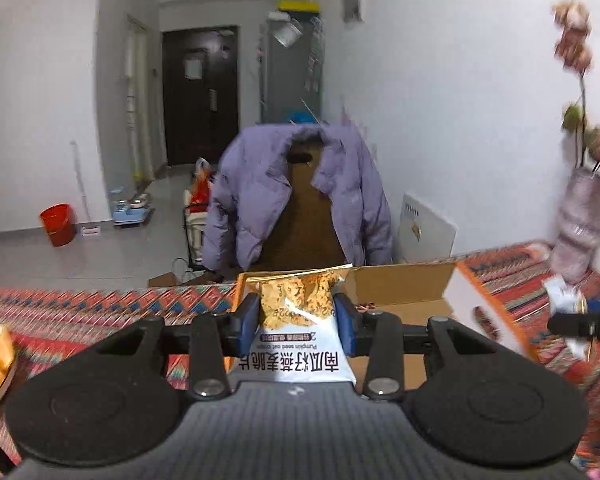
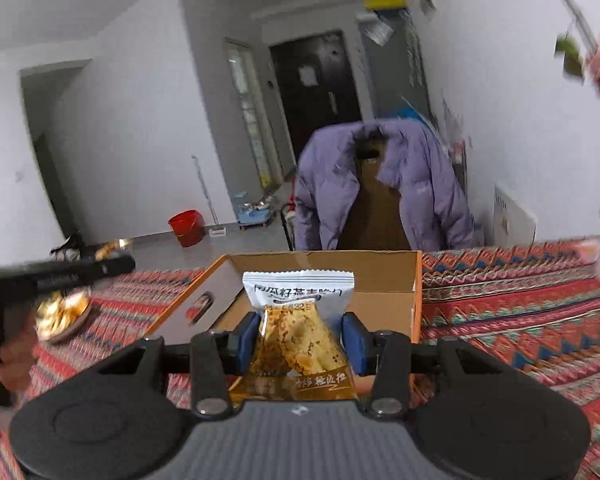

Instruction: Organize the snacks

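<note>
My left gripper [image 1: 296,312] is shut on a white-and-gold oat crisp packet [image 1: 296,344], held upside down in front of the open cardboard box [image 1: 400,284]. My right gripper [image 2: 300,332] is shut on a second packet [image 2: 300,288] with a white top and gold bottom. That packet hangs before the box [image 2: 320,264], whose inside shows bare cardboard. In the left wrist view the right gripper [image 1: 580,322] appears blurred at the right edge. The left gripper [image 2: 60,274] shows as a dark blur at the left of the right wrist view.
A plate of gold-wrapped snacks [image 2: 64,312] sits on the patterned tablecloth [image 2: 500,312] left of the box. A vase of pink flowers [image 1: 580,220] stands at the table's right. Behind the table is a chair draped with a purple jacket [image 1: 296,200].
</note>
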Demonstrator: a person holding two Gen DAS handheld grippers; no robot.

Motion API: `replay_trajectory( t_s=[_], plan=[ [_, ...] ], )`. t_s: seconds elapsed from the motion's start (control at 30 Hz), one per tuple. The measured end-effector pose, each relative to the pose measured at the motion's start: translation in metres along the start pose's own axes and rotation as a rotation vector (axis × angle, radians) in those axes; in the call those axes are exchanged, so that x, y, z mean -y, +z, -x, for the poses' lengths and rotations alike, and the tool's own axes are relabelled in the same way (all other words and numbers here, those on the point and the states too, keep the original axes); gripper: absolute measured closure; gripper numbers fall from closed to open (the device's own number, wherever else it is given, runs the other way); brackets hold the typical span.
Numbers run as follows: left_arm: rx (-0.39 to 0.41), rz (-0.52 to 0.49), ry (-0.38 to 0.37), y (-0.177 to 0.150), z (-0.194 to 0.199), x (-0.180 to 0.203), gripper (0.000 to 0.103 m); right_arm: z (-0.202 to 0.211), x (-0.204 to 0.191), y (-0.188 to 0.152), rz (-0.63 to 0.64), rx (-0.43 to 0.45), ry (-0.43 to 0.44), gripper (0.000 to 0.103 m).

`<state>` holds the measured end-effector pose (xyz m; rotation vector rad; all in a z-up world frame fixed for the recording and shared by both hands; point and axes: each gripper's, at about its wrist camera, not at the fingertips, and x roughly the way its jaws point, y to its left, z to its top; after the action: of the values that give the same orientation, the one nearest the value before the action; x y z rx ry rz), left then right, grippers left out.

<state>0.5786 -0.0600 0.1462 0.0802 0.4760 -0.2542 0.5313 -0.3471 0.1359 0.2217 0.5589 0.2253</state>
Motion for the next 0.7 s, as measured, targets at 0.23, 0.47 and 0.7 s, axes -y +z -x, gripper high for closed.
replay_trajectory(
  t_s=[0.23, 0.47, 0.7],
  plan=[
    [-0.125, -0.018, -0.001, 0.014, -0.126, -0.013, 0.063, -0.121, 0.017, 0.037, 0.035, -0.110, -0.120, 0.059],
    [-0.188, -0.047, 0.033, -0.005, -0.181, -0.015, 0.063, -0.190, 0.034, 0.030, 0.060, -0.211, -0.225, 0.058],
    [-0.214, 0.027, 0.068, -0.015, -0.179, -0.023, 0.046, -0.197, 0.044, 0.024, 0.075, -0.201, -0.209, 0.037]
  ],
)
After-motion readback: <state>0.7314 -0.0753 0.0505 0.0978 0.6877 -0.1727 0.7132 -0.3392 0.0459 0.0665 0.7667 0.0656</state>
